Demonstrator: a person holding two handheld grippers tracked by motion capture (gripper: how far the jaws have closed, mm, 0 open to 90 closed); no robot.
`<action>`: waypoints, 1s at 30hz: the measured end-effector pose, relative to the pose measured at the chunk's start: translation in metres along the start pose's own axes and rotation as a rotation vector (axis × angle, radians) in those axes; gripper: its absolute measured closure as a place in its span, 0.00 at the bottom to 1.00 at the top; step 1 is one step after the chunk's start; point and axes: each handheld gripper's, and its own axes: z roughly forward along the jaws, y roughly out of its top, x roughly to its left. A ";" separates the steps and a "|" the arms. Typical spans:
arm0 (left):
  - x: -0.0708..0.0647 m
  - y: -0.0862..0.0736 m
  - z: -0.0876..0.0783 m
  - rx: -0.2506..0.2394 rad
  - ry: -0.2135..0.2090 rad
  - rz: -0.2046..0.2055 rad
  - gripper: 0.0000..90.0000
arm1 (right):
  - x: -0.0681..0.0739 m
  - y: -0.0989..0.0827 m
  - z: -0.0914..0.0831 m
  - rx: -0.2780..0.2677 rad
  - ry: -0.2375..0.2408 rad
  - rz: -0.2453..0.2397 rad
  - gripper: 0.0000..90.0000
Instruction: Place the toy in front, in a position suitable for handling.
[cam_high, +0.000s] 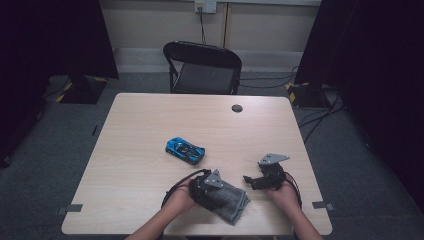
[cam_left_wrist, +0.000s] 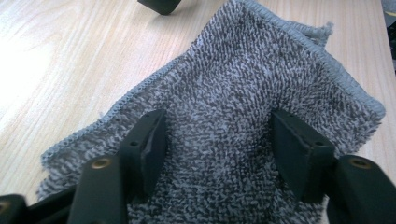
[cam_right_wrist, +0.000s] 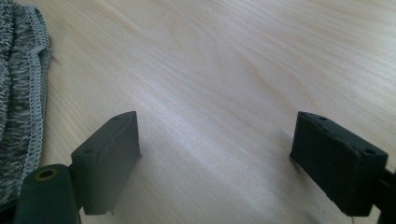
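The left hand-held gripper (cam_left_wrist: 219, 140) is low over a grey towel (cam_left_wrist: 243, 93), and its two black jaws stand apart on the cloth, one at each side of a raised ridge of the fabric. The cloth rises a little between them, but it is not possible to tell whether the pads already press on it, so the jaws count as apart with towel between them. In the high view this left hand-held gripper (cam_high: 207, 187) covers the left part of the towel (cam_high: 234, 202), which lies at the near edge of the counter (cam_high: 140, 130), a little right of its middle, with a folded corner that points to the person. The right hand-held gripper (cam_right_wrist: 215, 140) has its jaws wide apart, with nothing between them, and under them there is bare light wood of the counter (cam_right_wrist: 233, 56). The stitched edge of the towel (cam_right_wrist: 18, 93) shows at the left side of the right gripper view, near the jaw but apart from it. In the high view the right hand-held gripper (cam_high: 257, 180) is just beside the towel, at its right, and the person's right hand (cam_high: 286, 192) holds it from behind. Farther away, near the middle of the counter, stands a blue toy car (cam_high: 185, 150), well apart from both grippers. Behind the counter is a black folding chair (cam_high: 202, 67) on the grey floor.
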 end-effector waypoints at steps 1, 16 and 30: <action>0.000 0.000 -0.001 0.002 0.002 -0.001 0.44 | 0.000 0.000 0.000 0.000 0.000 0.000 0.17; 0.007 -0.027 -0.031 0.023 0.041 -0.058 0.67 | 0.000 0.000 -0.001 0.001 -0.003 0.002 0.17; 0.023 -0.087 -0.089 0.034 0.138 -0.190 0.70 | 0.000 -0.001 -0.001 0.001 -0.004 0.002 0.17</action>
